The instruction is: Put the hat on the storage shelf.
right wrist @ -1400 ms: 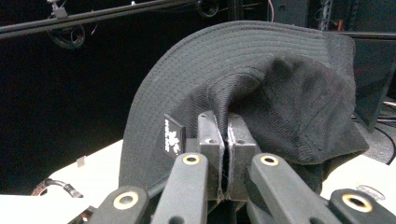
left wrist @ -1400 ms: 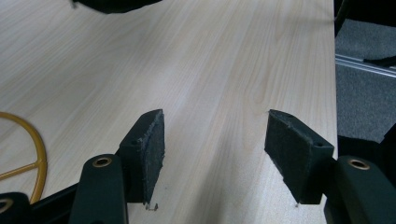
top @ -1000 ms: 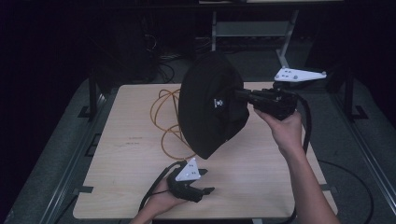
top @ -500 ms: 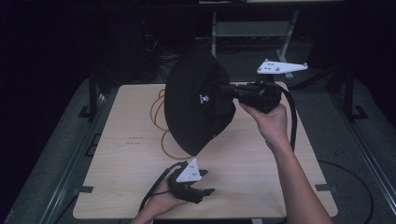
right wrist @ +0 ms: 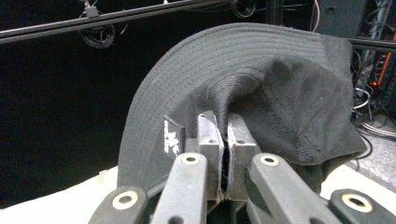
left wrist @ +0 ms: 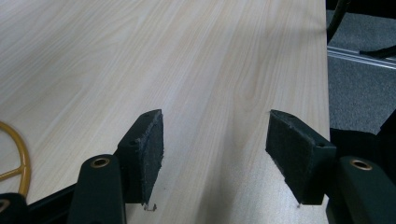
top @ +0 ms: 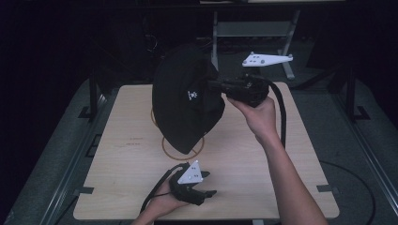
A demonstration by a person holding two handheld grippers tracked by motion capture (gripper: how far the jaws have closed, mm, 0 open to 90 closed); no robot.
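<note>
My right gripper (top: 213, 86) has its jaws pinched tight on a fold of the black bucket hat (top: 185, 105), and I'm holding it up in the air above the far half of the table (top: 122, 187). In the right gripper view the hat (right wrist: 261, 88) bunches into a ridge right at my pads, stitched brim arching over the top, a small white-printed label (right wrist: 172, 136) just left of the pinch. It hangs limp, brim edge drooping down over an orange ring (top: 165, 147) lying on the wood. My left gripper (top: 206, 193) rests low near the table's near edge, jaws spread wide on nothing. Bare wood stretches ahead of them (left wrist: 210, 70), with the table's right edge and grey floor (left wrist: 359, 93) just beyond.
</note>
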